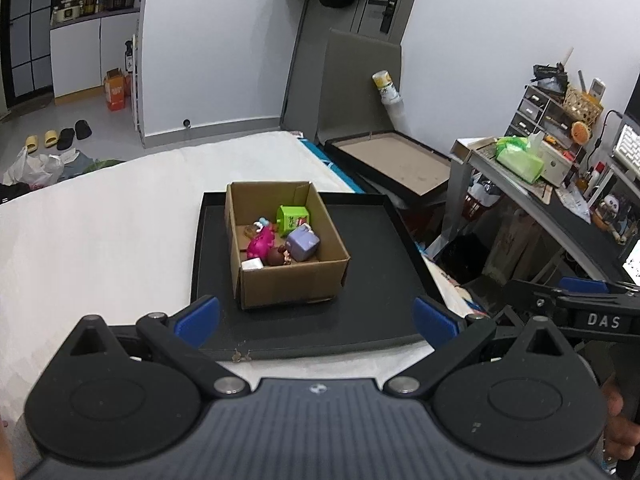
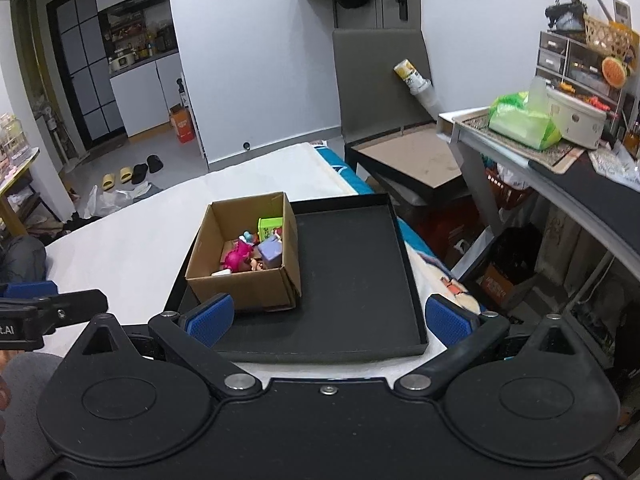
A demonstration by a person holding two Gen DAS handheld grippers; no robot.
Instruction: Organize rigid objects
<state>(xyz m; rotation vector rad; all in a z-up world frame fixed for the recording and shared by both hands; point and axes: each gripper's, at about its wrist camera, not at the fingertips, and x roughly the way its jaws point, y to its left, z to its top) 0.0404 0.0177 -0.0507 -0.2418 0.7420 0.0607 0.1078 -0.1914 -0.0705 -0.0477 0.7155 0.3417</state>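
Note:
A brown cardboard box (image 1: 296,280) (image 2: 244,286) stands on the left part of a shallow black tray (image 1: 376,280) (image 2: 360,276) on a white bed. Inside lie several small toys: a green cube (image 1: 293,218) (image 2: 270,227), a lilac cube (image 1: 303,243) (image 2: 271,251), a magenta figure (image 1: 261,245) (image 2: 237,257) and a small white block (image 1: 252,265). My left gripper (image 1: 316,320) hangs open over the tray's near edge, nothing between its blue pads. My right gripper (image 2: 328,320) is open too, empty, just short of the box.
The white bed (image 1: 100,232) (image 2: 132,224) spreads left of the tray. To the right are a cluttered desk (image 1: 552,176) (image 2: 560,148), a dark chair with a framed board (image 1: 392,160) (image 2: 408,152), and a drop to the floor. Slippers and bags lie far left.

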